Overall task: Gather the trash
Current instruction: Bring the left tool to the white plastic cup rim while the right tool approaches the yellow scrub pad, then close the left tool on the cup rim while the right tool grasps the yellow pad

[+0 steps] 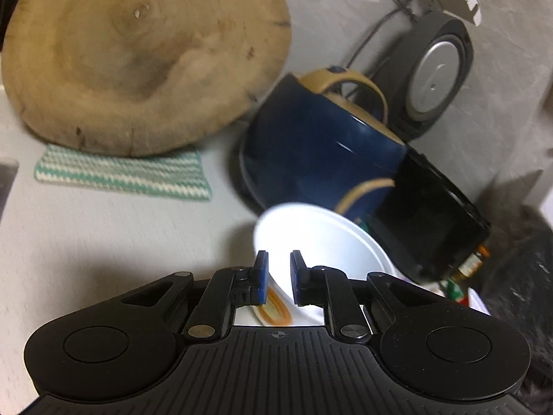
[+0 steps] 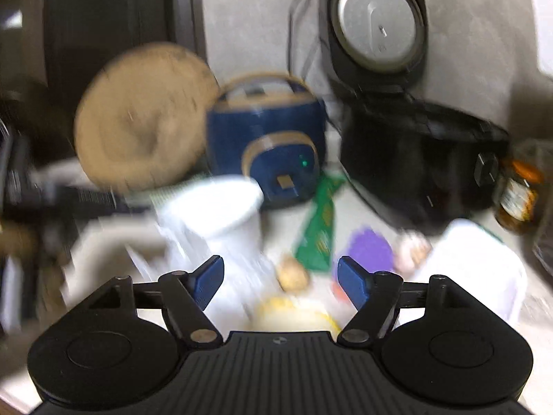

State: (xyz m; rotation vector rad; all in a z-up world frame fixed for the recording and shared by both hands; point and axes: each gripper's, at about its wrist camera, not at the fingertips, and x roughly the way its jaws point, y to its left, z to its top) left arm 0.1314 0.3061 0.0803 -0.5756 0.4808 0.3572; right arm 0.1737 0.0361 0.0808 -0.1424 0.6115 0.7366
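While the left tongs (image 1: 278, 273) stand narrow, their blue pads press on the wall of a white cup (image 1: 311, 242), which is tilted with its mouth toward the back of the worktop (image 1: 121, 228). An orange and yellow band shows on the cup low between the pads, but the bottom of the cup is cut off by the tongs' body. Behind the cup, toward the back wall, stands a blue rice cooker (image 1: 321, 152), and just beside it on the right a black cooker (image 1: 432, 214) with its lid (image 1: 435, 76) raised. At the back left a round wooden board (image 1: 138, 58) leans over a green striped cloth (image 1: 121, 173); in front of the cloth the worktop is bare and gives open room.

The right tongs (image 2: 280, 276) stand wide, with nothing between the pads. Their view is much blurred. Ahead of them on the worktop lie a green wrapper (image 2: 318, 228), a purple piece (image 2: 369, 247), a small brownish lump (image 2: 293, 275) and something yellow (image 2: 297, 314) that I cannot make out, half hidden by the tongs' body. A white container (image 2: 484, 269) is at the right, and a jar with an orange cap (image 2: 518, 197) stands near the right edge.
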